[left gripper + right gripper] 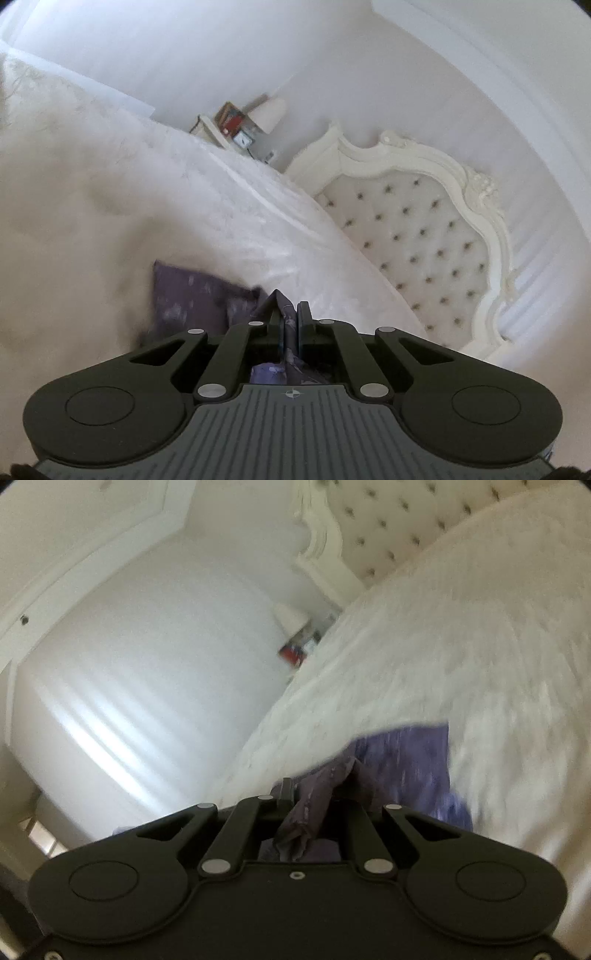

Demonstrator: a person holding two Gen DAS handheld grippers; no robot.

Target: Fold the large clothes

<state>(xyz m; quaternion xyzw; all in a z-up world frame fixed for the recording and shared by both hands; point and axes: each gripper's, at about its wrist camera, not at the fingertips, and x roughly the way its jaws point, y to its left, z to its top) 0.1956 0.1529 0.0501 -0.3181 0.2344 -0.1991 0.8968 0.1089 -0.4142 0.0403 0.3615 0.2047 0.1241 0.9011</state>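
Note:
A purple patterned garment (195,299) lies on a white bed cover (92,206). My left gripper (290,314) is shut on a fold of the garment, which sticks up between the fingers. In the right wrist view the same purple garment (410,753) spreads over the white bed cover (461,635). My right gripper (314,794) is shut on a bunched edge of it; the cloth hides the right finger. Both views are tilted and blurred.
A white tufted headboard (417,229) stands at the bed's end and also shows in the right wrist view (388,520). A bedside table with a clock and small items (236,129) stands by the white wall. Another cluttered bedside spot (299,646) shows beside the bed.

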